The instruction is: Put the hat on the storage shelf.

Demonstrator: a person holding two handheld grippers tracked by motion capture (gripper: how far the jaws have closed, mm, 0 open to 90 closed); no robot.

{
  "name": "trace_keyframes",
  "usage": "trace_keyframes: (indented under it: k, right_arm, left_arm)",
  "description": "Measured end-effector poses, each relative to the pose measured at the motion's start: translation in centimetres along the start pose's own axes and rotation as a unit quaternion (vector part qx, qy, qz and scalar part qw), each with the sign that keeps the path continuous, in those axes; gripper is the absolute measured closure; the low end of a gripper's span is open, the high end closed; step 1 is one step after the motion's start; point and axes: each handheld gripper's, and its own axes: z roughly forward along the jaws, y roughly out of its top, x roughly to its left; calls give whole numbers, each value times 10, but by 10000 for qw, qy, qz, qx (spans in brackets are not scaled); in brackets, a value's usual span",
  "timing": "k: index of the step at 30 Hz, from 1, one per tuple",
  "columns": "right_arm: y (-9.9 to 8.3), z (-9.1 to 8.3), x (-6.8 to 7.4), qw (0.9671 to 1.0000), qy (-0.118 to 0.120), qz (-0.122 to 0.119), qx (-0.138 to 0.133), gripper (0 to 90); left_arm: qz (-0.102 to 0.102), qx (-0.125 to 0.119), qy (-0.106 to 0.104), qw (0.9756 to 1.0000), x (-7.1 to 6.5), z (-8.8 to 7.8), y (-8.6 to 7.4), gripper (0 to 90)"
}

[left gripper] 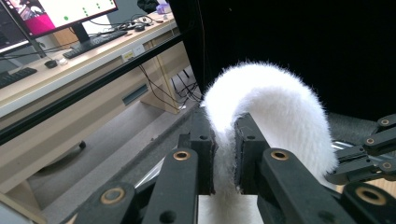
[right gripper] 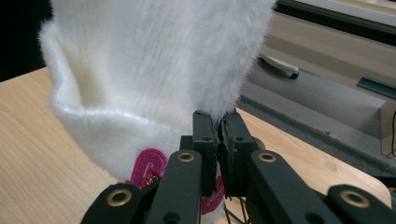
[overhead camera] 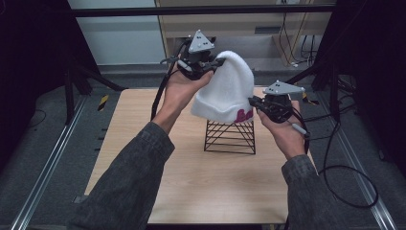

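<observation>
Hat status: white fuzzy knit beanie (overhead camera: 229, 88) with pink embroidered patch (overhead camera: 244, 115) on folded cuff, held in the air over black wire-frame stand (overhead camera: 230, 137) near the far middle of the light wood desk (overhead camera: 191, 182). Cuff just above stand top; contact hard to tell from the high view.

Left claw (overhead camera: 216, 62) clamped shut on the crown tip, fabric pinched thin between the pads (left gripper: 205, 154). Right claw (overhead camera: 252, 101) clamped shut on the lower cuff edge beside the pink patch, pads (right gripper: 205, 140) nearly meeting on fleece.

Handling, judged: very light, fully limp, no shape of its own; sags and drapes from whichever points get pinched. Fluffy pile compresses a lot, so a shallow bite likely slips out; deeper bite on the doubled cuff looks safest. Crown pinch good for lifting only, poor for steering. Not fragile, but pile could snag on stand wires. Best hold for seating on the stand: opposite sides of the cuff, opening spread, lowered straight over the frame.
</observation>
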Motion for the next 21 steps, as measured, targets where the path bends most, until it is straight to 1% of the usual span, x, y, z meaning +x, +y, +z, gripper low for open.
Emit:
trace_keyframes:
  k: [1,6,11,12,17,21]
  right_arm:
    - [-1,0,0,10000,7,3,7,859]
    - [-7,1,1,10000,17,4,36,859]
    - [-14,0,1,9999,12,-42,142,860]
    - [-18,0,1,9998,13,-16,181,860]
    - [-23,-1,2,9998,20,-12,206,860]
    - [-27,0,3,9995,29,1,303,860]
  left_arm:
    - [39,43,-22,10000,0,1,-1,805]
    - [69,102,-49,9999,-3,4,-5,804]
    - [136,181,-86,9997,-8,6,-10,804]
    - [187,234,-82,9995,-10,7,-12,804]
    - [192,288,-112,9993,-13,6,-18,803]
    - [215,344,-165,9990,-15,7,-22,802]
